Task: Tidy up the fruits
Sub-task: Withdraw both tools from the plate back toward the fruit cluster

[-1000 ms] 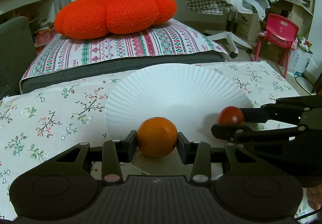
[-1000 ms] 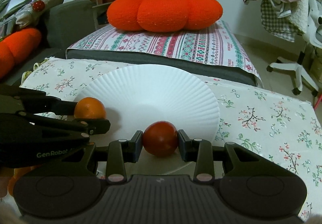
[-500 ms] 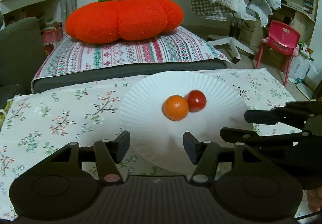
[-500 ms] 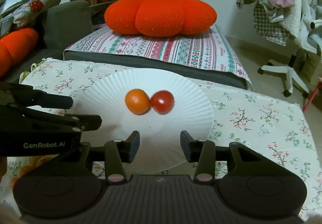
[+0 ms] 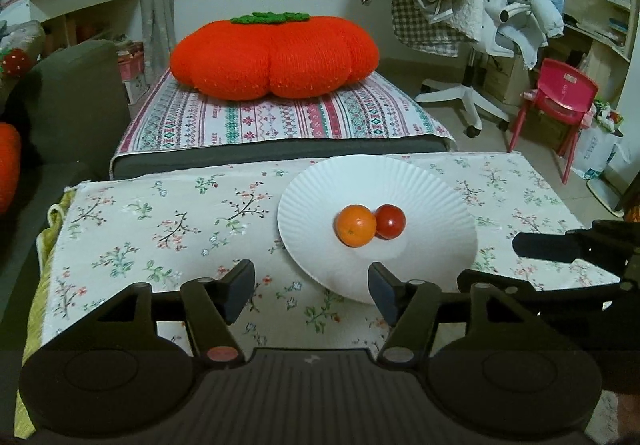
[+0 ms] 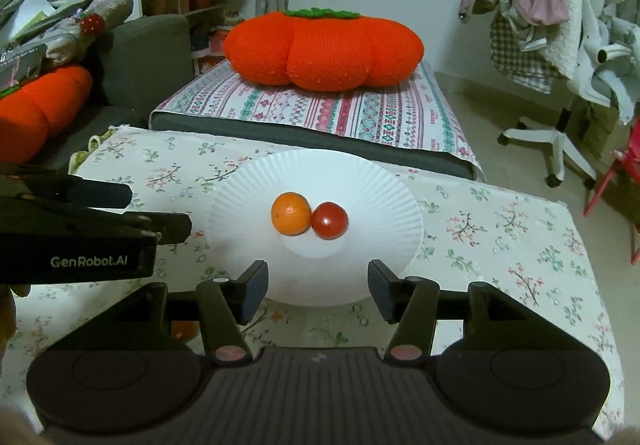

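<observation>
Now the orange and the red tomato sit touching at the middle of the white paper plate on the floral tabletop. Both lie ahead of the left gripper and right gripper, whose jaws have just been opening and stand spread, nothing between them. A further fruit lies just below the right gripper, nearer than anything else.

"GenRobot.AI" in white letters on the black side of the left tool, seen from the right wrist. Nothing else legible.
</observation>
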Tool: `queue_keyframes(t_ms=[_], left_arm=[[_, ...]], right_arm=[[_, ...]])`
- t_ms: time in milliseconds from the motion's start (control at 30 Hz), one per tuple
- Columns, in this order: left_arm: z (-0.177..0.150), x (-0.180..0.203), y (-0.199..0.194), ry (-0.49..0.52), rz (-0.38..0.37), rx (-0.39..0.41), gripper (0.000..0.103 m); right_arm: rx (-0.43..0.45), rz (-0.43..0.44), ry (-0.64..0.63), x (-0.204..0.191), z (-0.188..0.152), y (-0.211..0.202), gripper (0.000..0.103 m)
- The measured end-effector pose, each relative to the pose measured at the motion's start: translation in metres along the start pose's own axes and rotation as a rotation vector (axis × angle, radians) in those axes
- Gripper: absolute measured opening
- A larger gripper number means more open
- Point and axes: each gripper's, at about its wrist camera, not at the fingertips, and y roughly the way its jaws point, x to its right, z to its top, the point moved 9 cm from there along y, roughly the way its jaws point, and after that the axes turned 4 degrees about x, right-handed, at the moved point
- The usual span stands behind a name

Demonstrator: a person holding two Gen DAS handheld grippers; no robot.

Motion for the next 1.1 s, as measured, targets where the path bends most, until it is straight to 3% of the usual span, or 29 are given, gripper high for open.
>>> queue_keyframes(t_ms=[200,333,400,633,1100], left_arm=[[-0.007,-0.002,-0.02,-0.002,0.008,-0.016,0.05],[-0.018,-0.006,-0.032,-0.015,0.016,-0.026,0.063],[-0.024,-0.008,-0.037,-0.017,0.024,-0.03,0.065],[-0.04,-0.017,-0.042,0.005,0.069,-0.045,0.079],[-0.066,-0.024,-0.032,0.061,0.079,-0.076,0.083]], right_arm=[[0.004,-0.004,-0.015,-0.007,0.003,-0.019,0.058],[-0.014,0.009,-0.022,-0.012,-0.003,-0.03,0.061],[-0.022,0.021,-0.03,-0.014,-0.008,-0.035,0.067],[-0.064,0.068,-0.025,-0.018,-0.028,-0.036,0.073],[-0.101,0.159,-0.057,-0.025,-0.055,-0.028,0.076]])
